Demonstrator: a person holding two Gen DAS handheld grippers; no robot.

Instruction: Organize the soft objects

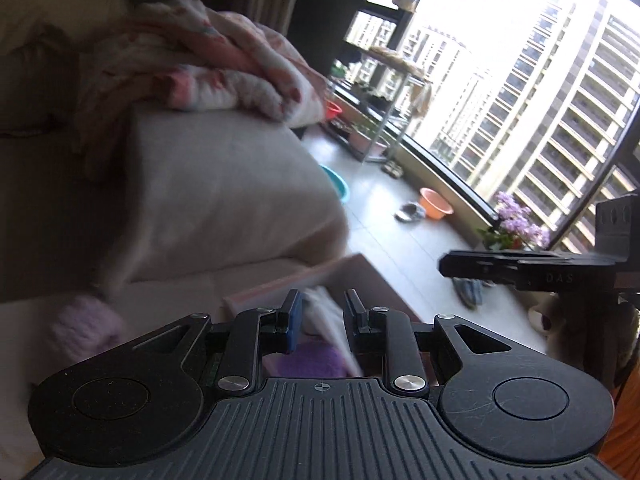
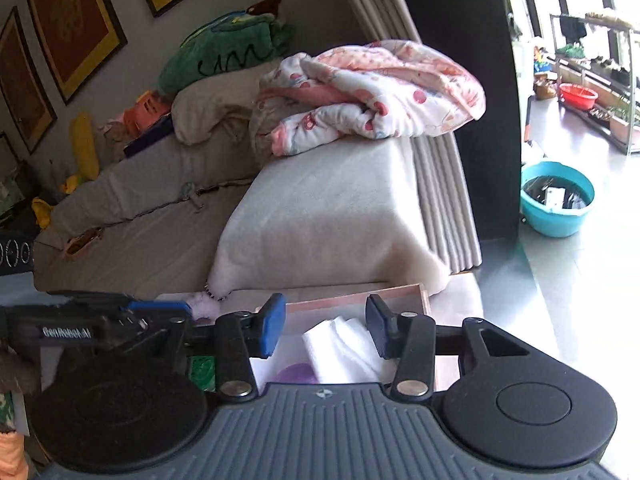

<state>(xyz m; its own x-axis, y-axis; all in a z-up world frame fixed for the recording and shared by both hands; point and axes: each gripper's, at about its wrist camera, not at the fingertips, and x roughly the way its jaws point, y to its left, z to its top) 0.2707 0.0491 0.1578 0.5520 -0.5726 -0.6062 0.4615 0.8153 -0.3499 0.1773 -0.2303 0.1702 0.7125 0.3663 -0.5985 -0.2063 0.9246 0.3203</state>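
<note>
My left gripper [image 1: 322, 316] is open above a pink-rimmed box [image 1: 280, 286]; a white cloth [image 1: 332, 320] hangs blurred between its fingers, and I cannot tell whether they touch it. A purple soft item [image 1: 312, 360] lies in the box below. A fuzzy lilac object [image 1: 84, 328] lies on the sofa to the left. My right gripper [image 2: 326, 324] is open and empty above the same box [image 2: 356, 298], over a folded white cloth [image 2: 344, 348] and the purple item [image 2: 296, 372]. The left gripper [image 2: 160, 308] shows at the left of the right wrist view.
A beige sofa with a draped armrest [image 2: 328, 208] carries a pink floral blanket [image 2: 372, 92]. A green plush [image 2: 224, 52] and yellow toys [image 2: 84, 148] lie along the sofa back. A blue basin [image 2: 556, 204], an orange basin [image 1: 434, 204] and plant racks stand on the floor by the window.
</note>
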